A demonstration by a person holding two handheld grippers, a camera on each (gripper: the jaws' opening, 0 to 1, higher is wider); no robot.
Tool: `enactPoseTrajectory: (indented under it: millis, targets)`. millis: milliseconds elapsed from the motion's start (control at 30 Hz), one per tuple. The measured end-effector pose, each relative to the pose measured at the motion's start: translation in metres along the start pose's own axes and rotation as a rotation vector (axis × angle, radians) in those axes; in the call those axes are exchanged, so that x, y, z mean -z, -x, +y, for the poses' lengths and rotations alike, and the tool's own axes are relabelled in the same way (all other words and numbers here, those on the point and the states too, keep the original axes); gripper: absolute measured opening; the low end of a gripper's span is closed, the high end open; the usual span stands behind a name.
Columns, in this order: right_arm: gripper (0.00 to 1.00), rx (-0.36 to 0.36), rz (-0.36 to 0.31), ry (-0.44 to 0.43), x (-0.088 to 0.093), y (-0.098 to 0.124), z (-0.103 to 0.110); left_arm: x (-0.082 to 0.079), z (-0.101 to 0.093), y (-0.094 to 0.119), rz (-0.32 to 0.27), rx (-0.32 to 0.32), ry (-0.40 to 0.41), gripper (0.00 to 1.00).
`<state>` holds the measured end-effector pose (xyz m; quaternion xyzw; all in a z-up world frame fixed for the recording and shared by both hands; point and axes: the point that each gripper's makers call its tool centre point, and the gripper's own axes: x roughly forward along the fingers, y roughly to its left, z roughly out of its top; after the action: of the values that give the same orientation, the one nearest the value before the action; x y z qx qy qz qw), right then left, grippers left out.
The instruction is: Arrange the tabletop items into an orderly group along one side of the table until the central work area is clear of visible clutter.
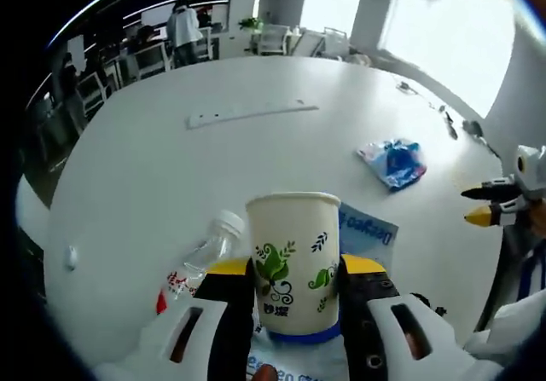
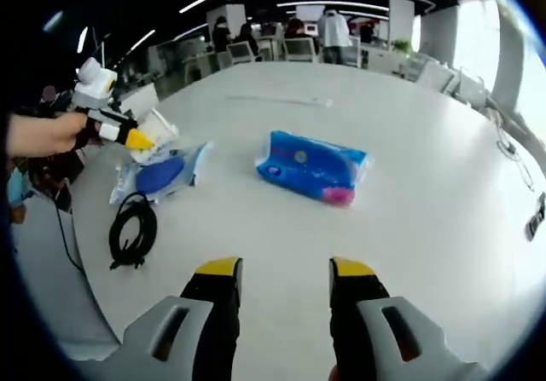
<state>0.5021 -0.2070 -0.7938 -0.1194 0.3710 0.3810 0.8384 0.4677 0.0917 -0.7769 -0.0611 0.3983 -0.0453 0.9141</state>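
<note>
My left tool [image 1: 293,277] squeezes a paper cup [image 1: 293,257] with green leaves on it, held upright over the white bench [image 1: 171,142]. A clear bottle [image 1: 203,257] lies just beside the cup. My right tool [image 2: 282,272] is spread wide and holds nothing. A blue pack [image 2: 312,166] lies ahead of it, and a black cable [image 2: 132,229] is coiled off to the left.

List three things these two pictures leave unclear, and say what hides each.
1. Left gripper view: paper cup, held between the jaws, shows nothing of its inside.
2. Same view: cup and jaws cover most of the water bottle.
3. Right gripper view: print on the blue packet is too small.
</note>
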Motion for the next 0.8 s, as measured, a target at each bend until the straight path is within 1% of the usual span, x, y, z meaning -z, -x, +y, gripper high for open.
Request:
enactPoseTrajectory:
  millis: [133,167,267,367,467,533,633,733,800]
  targets:
    - [0.38,0.010,-0.002,-0.014,0.004,0.004,-0.004,-0.012,0.002,-0.005,-0.039,-0.012,0.004,0.35]
    - [0.38,0.015,-0.001,-0.019,0.006,0.006,-0.006,-0.017,0.003,-0.007,-0.062,-0.015,0.000,0.35]
    - [0.38,0.027,0.004,-0.034,0.012,0.010,-0.010,-0.030,0.008,-0.010,-0.099,-0.035,-0.020,0.35]
    - [0.38,0.039,0.009,-0.046,0.019,0.015,-0.015,-0.040,0.014,-0.015,-0.129,-0.050,-0.012,0.35]
    - [0.37,0.050,0.016,-0.056,0.024,0.020,-0.020,-0.047,0.018,-0.021,-0.149,-0.032,0.004,0.35]
    - [0.37,0.062,0.016,-0.062,0.027,0.024,-0.024,-0.052,0.024,-0.022,-0.171,-0.050,-0.005,0.35]
    - [0.37,0.076,0.016,-0.074,0.031,0.029,-0.030,-0.058,0.032,-0.025,-0.199,-0.055,0.021,0.35]
    - [0.37,0.081,0.027,-0.074,0.036,0.032,-0.032,-0.062,0.038,-0.030,-0.204,-0.055,0.016,0.35]
    - [0.37,0.085,0.028,-0.086,0.039,0.037,-0.036,-0.067,0.045,-0.036,-0.220,-0.050,0.020,0.34]
